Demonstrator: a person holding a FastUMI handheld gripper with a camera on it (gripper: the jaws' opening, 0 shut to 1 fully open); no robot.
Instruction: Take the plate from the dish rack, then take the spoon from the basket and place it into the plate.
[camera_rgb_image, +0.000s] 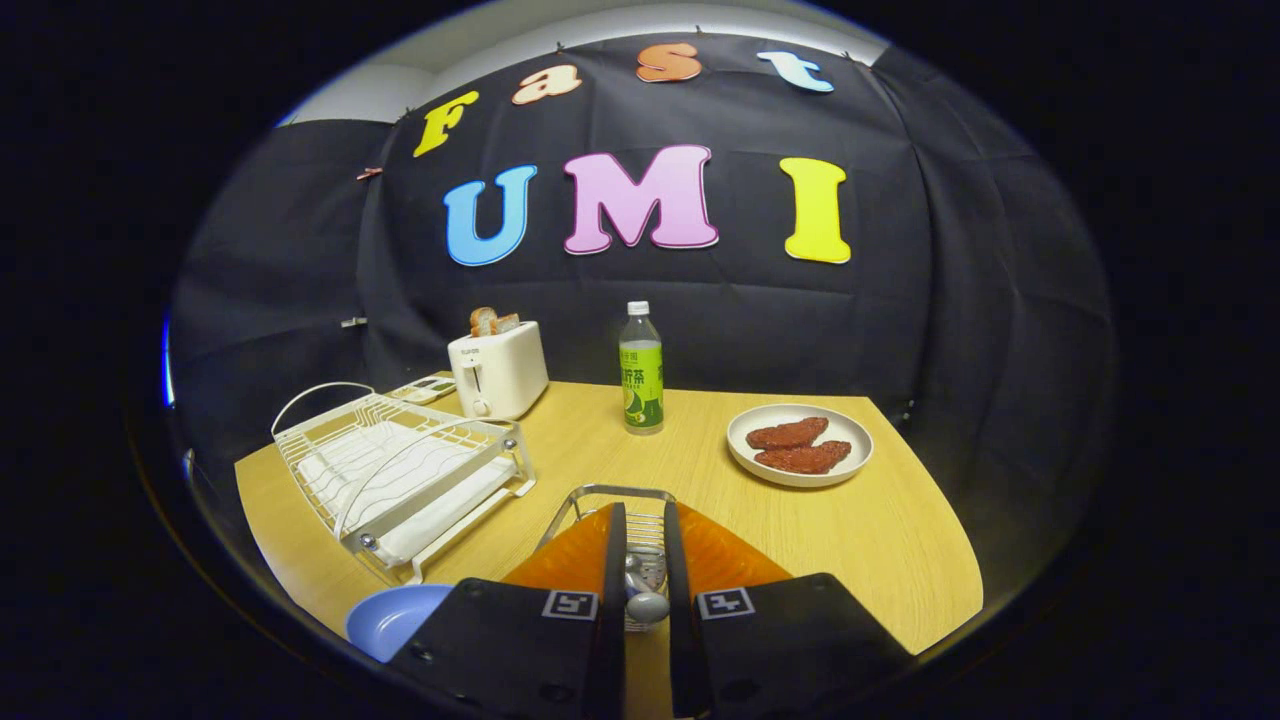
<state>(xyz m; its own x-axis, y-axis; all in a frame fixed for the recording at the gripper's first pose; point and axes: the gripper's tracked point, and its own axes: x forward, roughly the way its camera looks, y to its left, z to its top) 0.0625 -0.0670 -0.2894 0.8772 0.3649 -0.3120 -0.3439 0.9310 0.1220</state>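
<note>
Spoon (646, 603) sits between my claw (645, 560) fingers, in basket (640, 540) at table's near edge | fingers nearly closed, grip unconfirmed | metal: light, stiff, slippery; pinch handle | plate (395, 618) near-left.

one worktop (880, 540) carries the lot. on it stands one white wire dish rack (400, 475), one white toaster (497, 372) with two slices of bread (494, 321) poking out of its top, and one bottle (641, 370) with a white cap. there is one white plate (800, 444) holding two reddish-brown patties (800, 446), and one blue plate (392, 618) at the near edge. one small wire basket (640, 540) sits between the two fingers (612, 560) of the one tool (641, 545); inside it one spoon (646, 605) can be made out, though any further cutlery there is too hidden to count. one small flat device (425, 389) lies behind the rack.
</note>
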